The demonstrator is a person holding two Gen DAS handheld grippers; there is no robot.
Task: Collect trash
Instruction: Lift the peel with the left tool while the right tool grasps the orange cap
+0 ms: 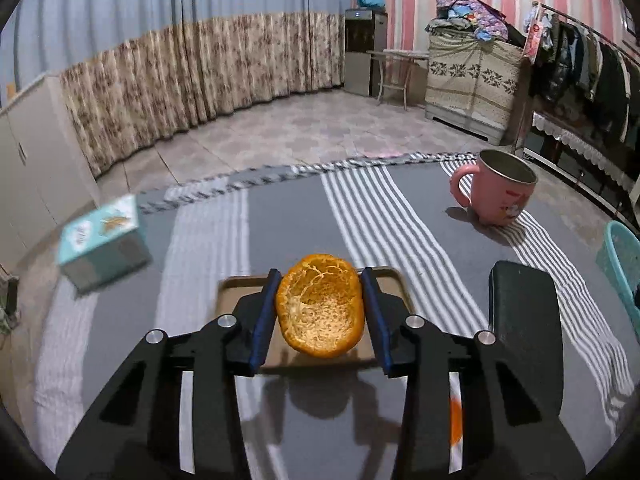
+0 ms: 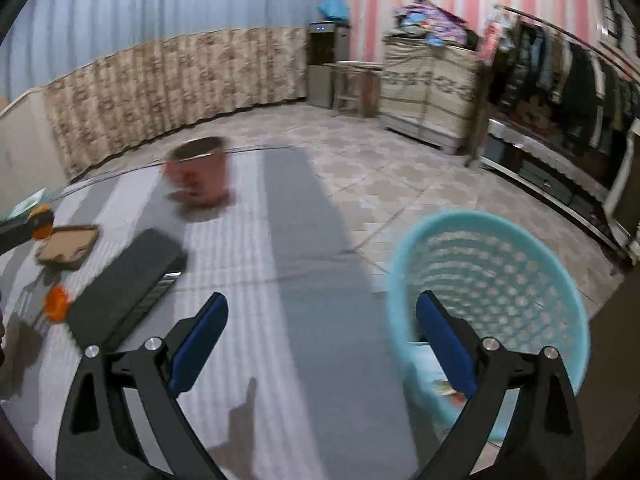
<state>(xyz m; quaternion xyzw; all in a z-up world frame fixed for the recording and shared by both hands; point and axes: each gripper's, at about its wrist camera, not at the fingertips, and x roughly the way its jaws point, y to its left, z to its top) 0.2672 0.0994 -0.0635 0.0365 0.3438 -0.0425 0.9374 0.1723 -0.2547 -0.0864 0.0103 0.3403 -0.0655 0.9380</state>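
Two orange peels [image 1: 320, 306] [image 1: 456, 420] — one pink mug [image 1: 498, 188], one tray [image 1: 394, 284], one teal basket [image 2: 492, 292], one box [image 1: 102, 242], one black case [image 1: 524, 320].

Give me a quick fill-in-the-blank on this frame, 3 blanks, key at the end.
1. The left gripper is shut on a piece of orange ____.
2. The right gripper has its jaws ____ with nothing between them.
3. The mug on the striped cloth is ____ in colour.

Missing words: peel; open; pink
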